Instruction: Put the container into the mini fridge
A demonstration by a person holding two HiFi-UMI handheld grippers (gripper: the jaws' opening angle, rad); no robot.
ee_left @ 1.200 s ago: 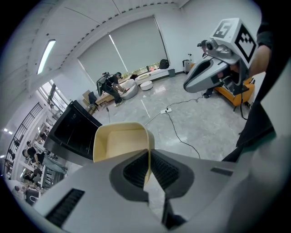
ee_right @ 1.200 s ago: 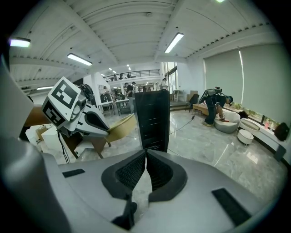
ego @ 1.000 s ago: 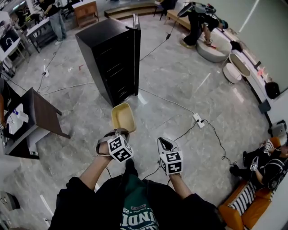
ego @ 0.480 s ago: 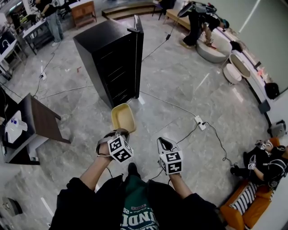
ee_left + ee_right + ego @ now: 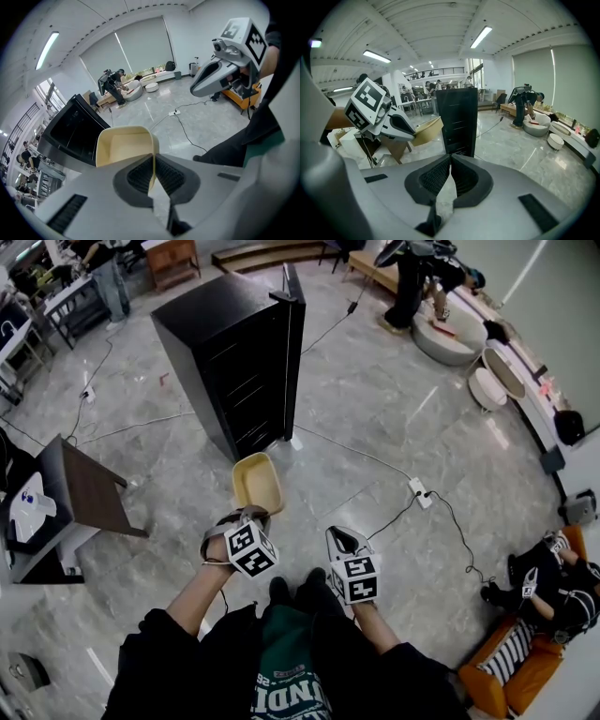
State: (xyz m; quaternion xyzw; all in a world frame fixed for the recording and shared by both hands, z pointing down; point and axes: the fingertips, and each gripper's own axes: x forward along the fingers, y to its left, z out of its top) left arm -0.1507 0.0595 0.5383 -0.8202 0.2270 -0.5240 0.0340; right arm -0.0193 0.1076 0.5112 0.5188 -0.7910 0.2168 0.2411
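- One tall black mini fridge point(image 5: 234, 362) stands at twelve o'clock, well apart; the grey floor point(image 5: 375, 418) between leaves walking room.
- One cream plastic container point(image 5: 257, 486) juts forward at eleven o'clock, carried by its near rim.
- Left gripper point(image 5: 248, 514) is clamped on that rim.
- Right gripper point(image 5: 339, 538), at its three o'clock, is clenched empty, likely kept free.

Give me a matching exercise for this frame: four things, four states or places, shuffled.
1 container
2 mini fridge
3 right gripper
4 power strip

A white, lying on the floor at the right
B shut, nothing between its jaws
C black, upright on the floor
D cream, wall clamped in the left gripper

Pairs: 1-D, 2-C, 3-B, 4-A
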